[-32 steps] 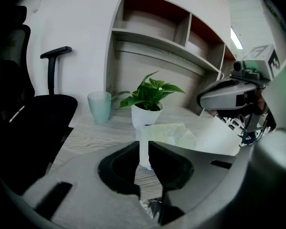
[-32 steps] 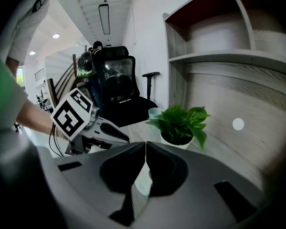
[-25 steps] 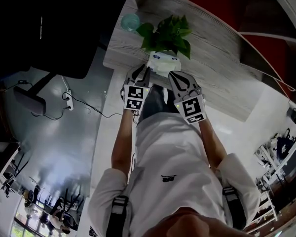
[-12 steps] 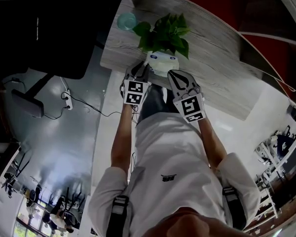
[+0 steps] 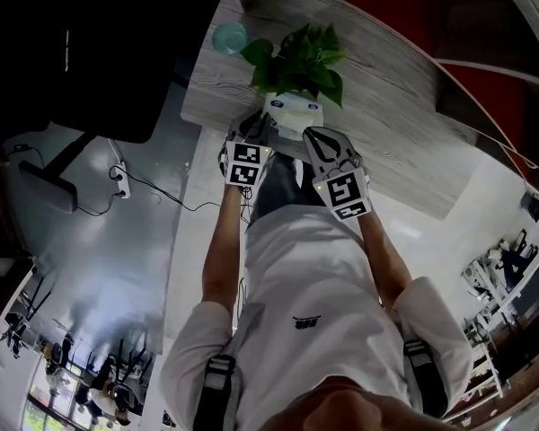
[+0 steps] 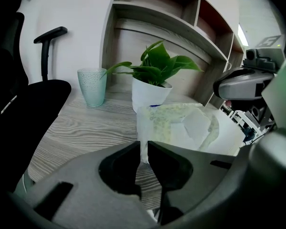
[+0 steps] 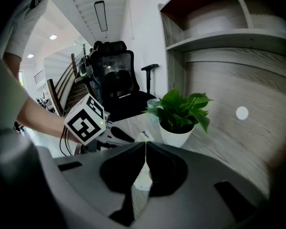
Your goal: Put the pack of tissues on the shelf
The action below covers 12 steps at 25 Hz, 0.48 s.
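The pack of tissues (image 5: 293, 109), white with a pale green print, hangs just in front of a potted plant (image 5: 301, 57) over the wooden desk (image 5: 395, 133). My left gripper (image 5: 254, 131) is shut on the pack's left edge; in the left gripper view a white strip of wrapper sits between the closed jaws (image 6: 144, 151) and the pack (image 6: 178, 125) spreads beyond them. My right gripper (image 5: 316, 140) is shut at the pack's right end (image 7: 143, 179), which shows above and below its closed tips (image 7: 145, 149). Shelf boards (image 6: 181, 27) rise behind the plant.
A pale green cup (image 5: 229, 36) stands left of the plant pot (image 6: 150, 93). A black office chair (image 5: 81, 52) is left of the desk, with cables on the floor (image 5: 126, 182). A shelf board (image 7: 229, 39) runs above the desk's back panel.
Both grippers and the pack have shifted slightly forward, toward the plant. Both stay closed.
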Tool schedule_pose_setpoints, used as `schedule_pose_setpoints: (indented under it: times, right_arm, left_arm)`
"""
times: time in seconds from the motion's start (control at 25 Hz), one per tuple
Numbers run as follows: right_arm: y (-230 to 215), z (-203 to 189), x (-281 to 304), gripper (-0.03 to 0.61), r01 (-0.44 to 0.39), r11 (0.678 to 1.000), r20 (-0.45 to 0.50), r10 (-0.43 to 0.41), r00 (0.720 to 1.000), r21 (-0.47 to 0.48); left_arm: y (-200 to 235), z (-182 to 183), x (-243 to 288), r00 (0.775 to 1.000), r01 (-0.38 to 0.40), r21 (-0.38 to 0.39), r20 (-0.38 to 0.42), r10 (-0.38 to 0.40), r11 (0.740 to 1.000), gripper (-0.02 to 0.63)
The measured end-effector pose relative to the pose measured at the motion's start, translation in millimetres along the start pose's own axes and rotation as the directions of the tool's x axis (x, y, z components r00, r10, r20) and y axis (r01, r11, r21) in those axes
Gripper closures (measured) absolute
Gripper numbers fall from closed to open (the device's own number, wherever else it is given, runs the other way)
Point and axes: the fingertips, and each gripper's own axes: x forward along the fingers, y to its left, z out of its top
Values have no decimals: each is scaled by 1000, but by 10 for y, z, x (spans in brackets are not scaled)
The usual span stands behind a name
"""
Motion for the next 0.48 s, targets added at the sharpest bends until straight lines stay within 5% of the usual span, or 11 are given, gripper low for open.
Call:
schedule_pose_setpoints:
  times: [0.48]
  right_arm:
    - [0,12,-35,551,13,1000,8,-13,1000,-6]
  left_arm:
    - [44,43,-99,1000,-15,-20,20,15,1000,568]
